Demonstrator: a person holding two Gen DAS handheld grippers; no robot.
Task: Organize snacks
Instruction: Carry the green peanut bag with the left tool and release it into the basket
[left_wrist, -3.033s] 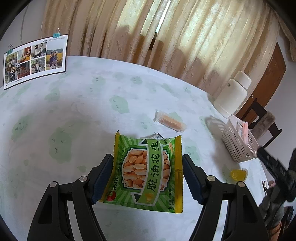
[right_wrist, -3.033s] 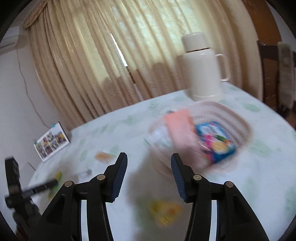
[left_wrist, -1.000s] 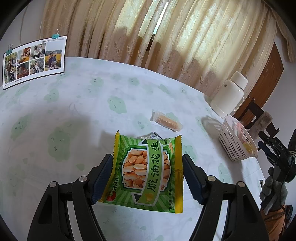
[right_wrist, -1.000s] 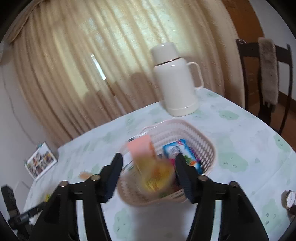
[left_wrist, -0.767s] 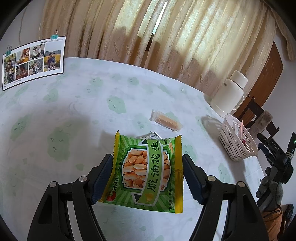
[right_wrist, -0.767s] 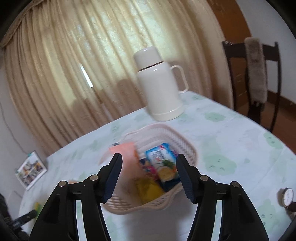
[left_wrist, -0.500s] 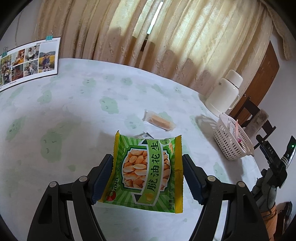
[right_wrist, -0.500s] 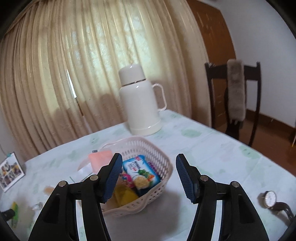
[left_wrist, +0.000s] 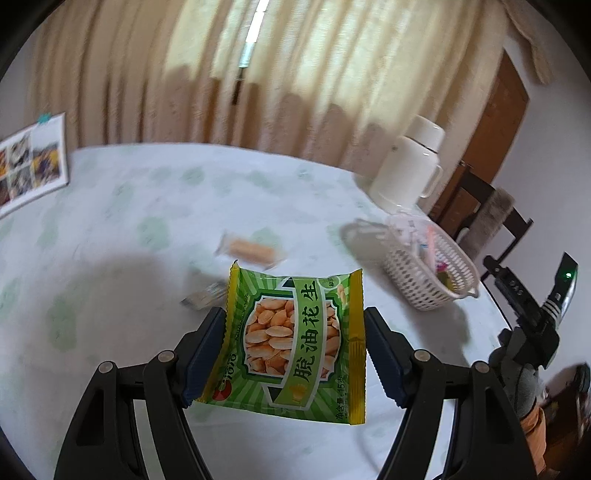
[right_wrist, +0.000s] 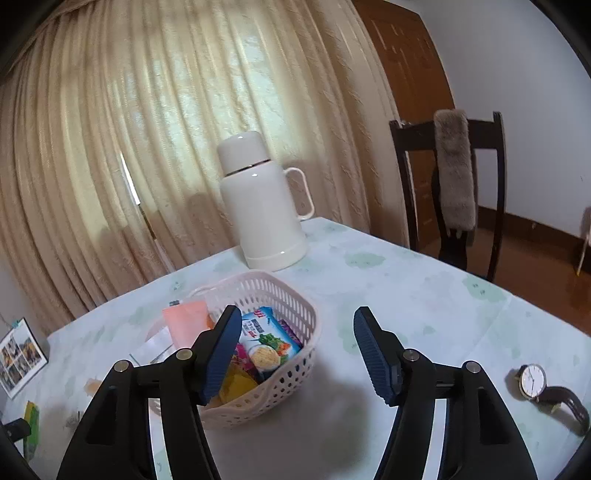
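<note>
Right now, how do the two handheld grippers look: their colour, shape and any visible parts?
The left gripper and the right gripper look alike: two black, angular plastic arms with cut-out slots and round silver screws at the joints. Each arm ends in a dark blue, ribbed pad. No cables, markings, hands or sleeves appear.

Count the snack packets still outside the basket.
3, perhaps more out of view. The green peanut packet sits gripped in the left gripper; an orange wrapped snack lies on the table beyond it; a blurred silvery packet lies just left of the peanuts.
</note>
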